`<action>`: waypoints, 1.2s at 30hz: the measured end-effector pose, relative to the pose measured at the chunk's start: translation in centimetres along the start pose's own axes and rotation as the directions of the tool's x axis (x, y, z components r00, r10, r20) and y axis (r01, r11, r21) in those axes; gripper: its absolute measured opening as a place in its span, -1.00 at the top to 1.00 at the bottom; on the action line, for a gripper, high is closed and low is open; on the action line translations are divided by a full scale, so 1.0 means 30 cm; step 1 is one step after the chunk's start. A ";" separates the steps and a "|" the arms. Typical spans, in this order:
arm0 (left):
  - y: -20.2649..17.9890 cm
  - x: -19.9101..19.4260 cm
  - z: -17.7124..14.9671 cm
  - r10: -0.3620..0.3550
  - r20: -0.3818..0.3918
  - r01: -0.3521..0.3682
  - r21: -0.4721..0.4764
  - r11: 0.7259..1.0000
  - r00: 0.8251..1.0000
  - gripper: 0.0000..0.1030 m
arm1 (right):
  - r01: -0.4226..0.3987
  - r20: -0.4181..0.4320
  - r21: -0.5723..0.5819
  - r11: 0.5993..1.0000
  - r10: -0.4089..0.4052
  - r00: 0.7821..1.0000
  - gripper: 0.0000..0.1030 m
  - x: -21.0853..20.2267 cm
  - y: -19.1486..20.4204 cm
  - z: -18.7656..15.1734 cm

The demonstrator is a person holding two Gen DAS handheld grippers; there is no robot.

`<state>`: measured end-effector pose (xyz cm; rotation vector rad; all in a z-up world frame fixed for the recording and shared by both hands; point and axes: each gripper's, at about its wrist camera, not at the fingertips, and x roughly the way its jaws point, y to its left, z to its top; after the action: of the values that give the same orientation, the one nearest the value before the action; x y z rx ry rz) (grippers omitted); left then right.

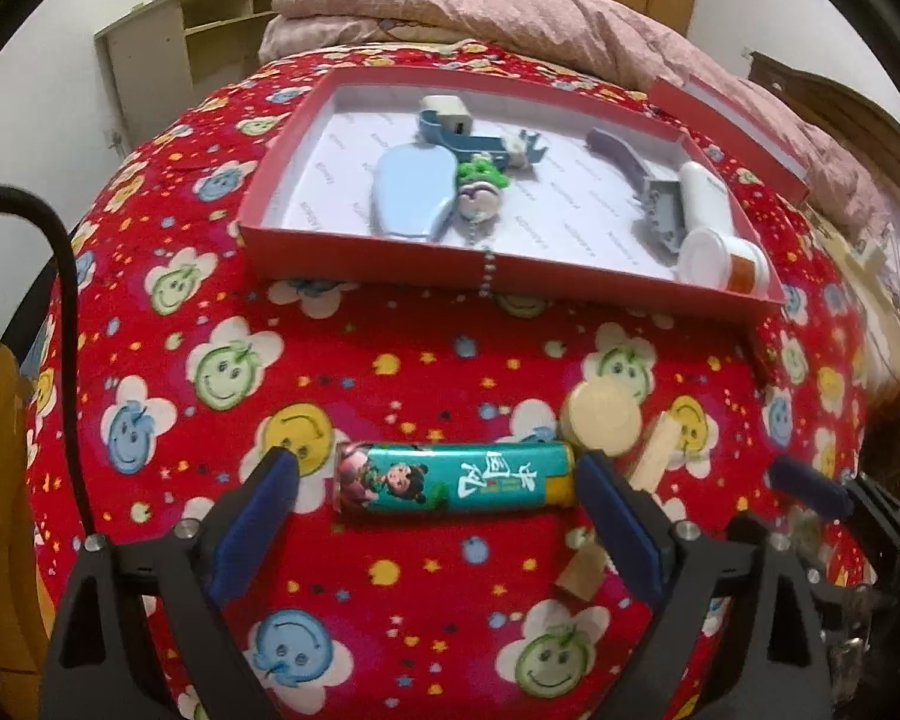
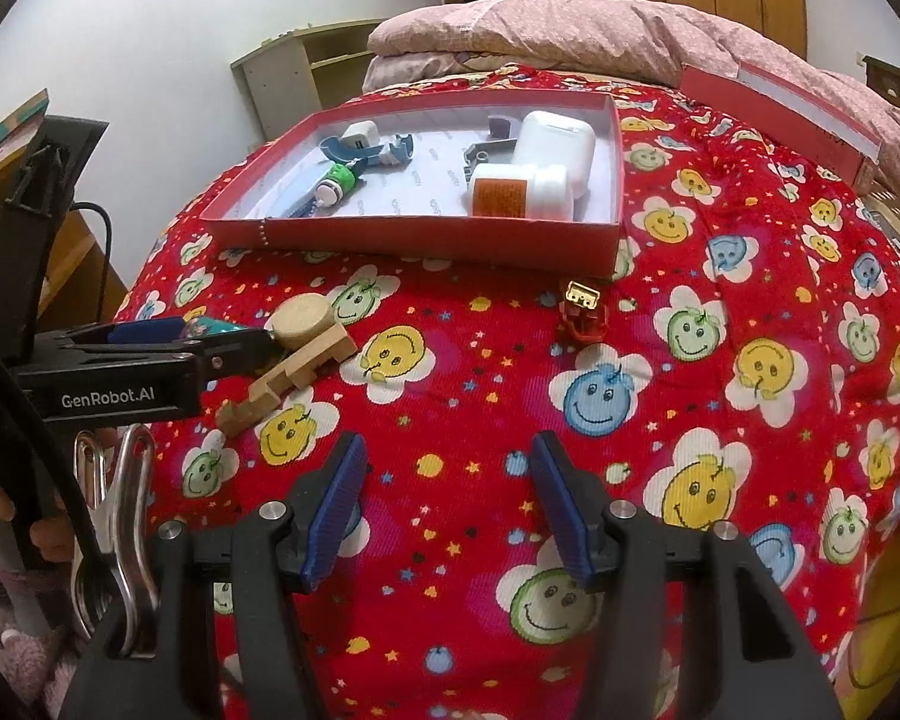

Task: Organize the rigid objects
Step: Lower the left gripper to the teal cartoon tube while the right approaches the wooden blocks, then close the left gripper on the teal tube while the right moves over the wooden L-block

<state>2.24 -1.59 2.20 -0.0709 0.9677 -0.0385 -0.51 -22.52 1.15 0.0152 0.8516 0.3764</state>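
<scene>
On the bedspread (image 1: 426, 378), the left gripper (image 1: 438, 480) is straddling the lighter (image 1: 453, 474) with jaws wide and not pressing; the right gripper (image 2: 447, 504) is hovering released and empty. Next, probably: closing, lifting it into the box (image 1: 390, 264).

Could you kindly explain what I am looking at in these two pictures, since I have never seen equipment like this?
A person holds two hand-held grippers, each with a fisheye camera looking along its fingers. The left view shows the left gripper open around a teal tube lying on the red bedspread, not yet gripping it. The right view shows the right gripper, open and empty. A wooden piece and a small red toy lie loose. The red box already holds sorted items.
</scene>
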 end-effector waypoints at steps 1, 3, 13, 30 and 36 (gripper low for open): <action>0.005 0.001 0.001 -0.002 -0.002 0.002 -0.005 1.000 1.000 -0.86 | 0.001 0.000 -0.001 1.000 -0.001 1.000 -0.14 0.000 0.000 -0.002; 0.007 0.003 0.000 -0.007 -0.002 0.007 -0.012 1.000 1.000 -0.86 | 0.002 0.000 -0.002 1.000 -0.002 1.000 -0.14 0.000 0.001 -0.001; -0.001 -0.002 -0.011 -0.030 0.014 0.030 -0.007 1.000 0.999 -0.86 | 0.010 -0.009 0.000 1.000 -0.010 1.000 -0.15 -0.002 0.003 -0.003; -0.055 0.004 -0.038 0.021 0.048 -0.026 0.094 0.995 0.999 -0.67 | 0.012 -0.017 -0.042 0.999 -0.013 1.000 -0.17 0.001 0.048 0.004; -0.027 -0.019 -0.035 -0.011 0.048 0.006 0.095 0.995 0.999 -0.66 | 0.000 -0.017 -0.067 0.998 -0.001 1.000 -0.33 0.001 0.078 0.008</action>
<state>1.05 -2.41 2.14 0.0113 0.9160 -0.0901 -1.07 -20.31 1.66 -0.0501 0.8551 0.4046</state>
